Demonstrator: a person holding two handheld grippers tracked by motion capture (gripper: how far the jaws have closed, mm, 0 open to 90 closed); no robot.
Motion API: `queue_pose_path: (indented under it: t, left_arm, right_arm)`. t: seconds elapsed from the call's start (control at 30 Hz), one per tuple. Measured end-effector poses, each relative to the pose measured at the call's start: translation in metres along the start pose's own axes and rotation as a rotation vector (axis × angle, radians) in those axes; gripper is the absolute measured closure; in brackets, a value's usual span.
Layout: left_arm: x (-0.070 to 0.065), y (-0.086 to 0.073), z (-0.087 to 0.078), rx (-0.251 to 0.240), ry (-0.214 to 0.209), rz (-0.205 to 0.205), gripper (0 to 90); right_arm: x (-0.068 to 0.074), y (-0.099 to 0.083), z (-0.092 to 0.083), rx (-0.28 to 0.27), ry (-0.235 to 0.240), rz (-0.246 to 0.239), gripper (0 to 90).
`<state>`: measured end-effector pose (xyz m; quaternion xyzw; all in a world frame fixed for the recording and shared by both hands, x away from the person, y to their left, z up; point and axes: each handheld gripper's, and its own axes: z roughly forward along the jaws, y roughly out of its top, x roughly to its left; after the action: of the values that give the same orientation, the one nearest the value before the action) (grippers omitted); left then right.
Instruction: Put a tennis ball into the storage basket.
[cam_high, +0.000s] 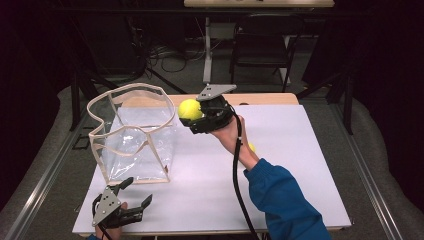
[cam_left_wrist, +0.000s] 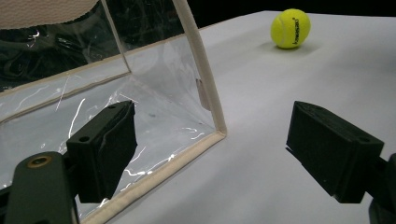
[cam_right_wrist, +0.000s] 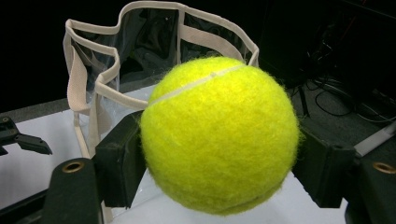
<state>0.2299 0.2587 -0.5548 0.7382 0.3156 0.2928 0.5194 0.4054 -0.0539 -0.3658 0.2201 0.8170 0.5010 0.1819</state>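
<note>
— High view: how many tennis balls?
— Two: one tennis ball (cam_high: 190, 109) clamped in the right hand-held gripper (cam_high: 196, 113) beside the clear bag (cam_high: 132, 135), another (cam_left_wrist: 290, 28) resting mid-bench. Left hand-held gripper (cam_high: 134, 194) gapes wide, near edge.

Behind the right gripper's (cam_high: 196, 116) forearm, a second tennis ball (cam_high: 251, 147) shows only a yellow sliver. The held tennis ball (cam_right_wrist: 219, 135) hides the clear bag's (cam_right_wrist: 140, 70) lower front. The left gripper's (cam_high: 131, 199) hand is cut by the bottom edge.
</note>
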Motion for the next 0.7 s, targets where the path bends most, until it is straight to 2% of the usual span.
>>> queue_pose_path:
  t: [0.7]
  left_arm:
    - [0.000, 0.000, 0.000, -0.002, 0.000, -0.003, 15.8]
  right_arm:
    - [-0.001, 0.015, 0.003, -0.030, -0.010, -0.005, 26.2]
